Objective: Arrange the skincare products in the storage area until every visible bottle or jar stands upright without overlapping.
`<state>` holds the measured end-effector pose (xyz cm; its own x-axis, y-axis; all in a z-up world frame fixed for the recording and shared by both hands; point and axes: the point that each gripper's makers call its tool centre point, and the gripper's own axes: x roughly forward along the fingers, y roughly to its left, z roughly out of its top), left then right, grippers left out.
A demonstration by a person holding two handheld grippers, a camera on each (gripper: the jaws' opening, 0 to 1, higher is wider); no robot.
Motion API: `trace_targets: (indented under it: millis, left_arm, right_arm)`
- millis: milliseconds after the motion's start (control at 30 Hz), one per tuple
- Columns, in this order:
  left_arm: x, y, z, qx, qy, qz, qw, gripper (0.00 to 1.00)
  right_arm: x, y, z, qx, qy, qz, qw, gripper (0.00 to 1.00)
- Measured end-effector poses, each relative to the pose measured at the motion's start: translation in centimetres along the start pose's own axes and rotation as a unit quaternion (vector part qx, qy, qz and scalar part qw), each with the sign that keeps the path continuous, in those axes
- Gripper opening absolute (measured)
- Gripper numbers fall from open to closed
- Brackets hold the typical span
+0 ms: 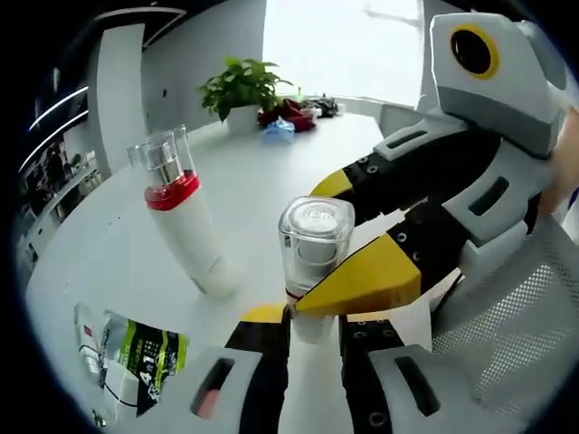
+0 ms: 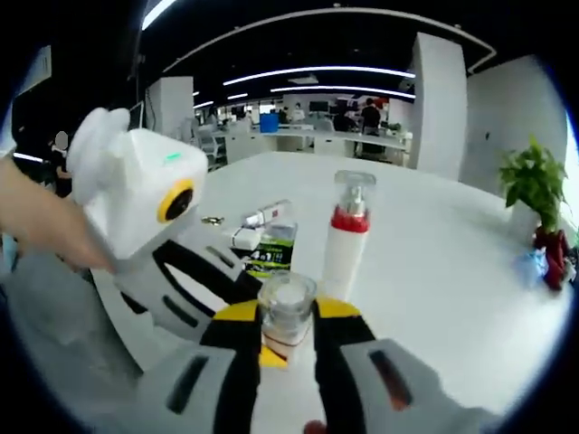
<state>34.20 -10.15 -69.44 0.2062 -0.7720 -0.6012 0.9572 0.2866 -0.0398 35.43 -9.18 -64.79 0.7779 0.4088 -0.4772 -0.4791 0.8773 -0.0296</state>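
Both grippers, left (image 1: 314,318) and right (image 2: 287,336), clamp small clear-capped bottle (image 2: 287,312) | red-collared bottle (image 2: 348,237) upright behind | green sachet (image 2: 270,250) flat | remaining: release bottle standing.

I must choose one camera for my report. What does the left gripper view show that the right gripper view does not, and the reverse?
Left gripper view adds: a bright window, red and blue items beside the plant, and a mesh chair.
Right gripper view adds: office desks with people far behind, ceiling lights, and a white tube on the table.
Both share: the jar between fingers, the pump bottle, the green sachet, the plant and the white table.
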Motion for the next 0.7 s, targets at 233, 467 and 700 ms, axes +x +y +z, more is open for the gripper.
trace_targets:
  millis: [233,467,700]
  left_arm:
    - [0.9,0.7,0.1,0.0,-0.008,-0.004,1.0,0.17]
    - [1.2,1.5,0.7,0.012,-0.019,-0.01,0.9997,0.17]
    - [1.6,2.8,1.2,0.019,-0.029,-0.019,0.9992,0.17]
  right_arm:
    - [0.7,-0.7,-0.2,0.003,0.0,-0.014,0.9999,0.21]
    - [1.4,-1.6,0.3,0.019,-0.015,-0.027,0.9993,0.21]
    - [2.4,-2.6,0.7,0.033,-0.022,-0.038,0.9985,0.21]
